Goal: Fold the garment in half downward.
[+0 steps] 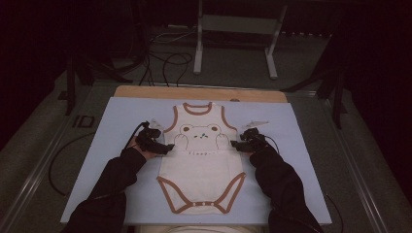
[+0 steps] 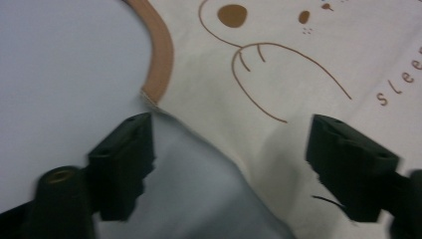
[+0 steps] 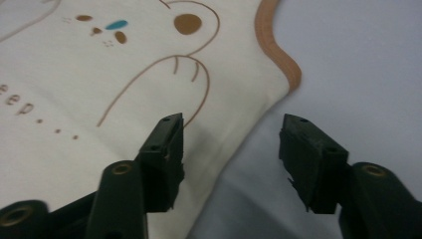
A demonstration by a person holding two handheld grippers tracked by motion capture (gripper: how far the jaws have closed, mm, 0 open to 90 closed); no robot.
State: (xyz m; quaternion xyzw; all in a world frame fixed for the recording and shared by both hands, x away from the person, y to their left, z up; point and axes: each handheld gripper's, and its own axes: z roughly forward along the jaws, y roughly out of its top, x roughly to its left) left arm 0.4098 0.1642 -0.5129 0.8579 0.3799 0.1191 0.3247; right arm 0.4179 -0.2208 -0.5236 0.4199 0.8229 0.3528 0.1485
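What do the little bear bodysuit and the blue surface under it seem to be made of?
The bodysuit looks like soft cream knit cotton with a matte finish: it lies limp, wrinkles gently, and has brown ribbed-looking trim at its edges. The bear seems printed. The blue surface looks like a smooth, matte mat or board, perhaps foam or plastic; the pictures leave that open.

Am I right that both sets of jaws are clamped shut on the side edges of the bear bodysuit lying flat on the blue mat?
Not quite: both sets of jaws stand open, straddling the side edges of the bodysuit without gripping. The left gripper view and right gripper view show the gaps. The rest holds: it lies flat on the blue mat.
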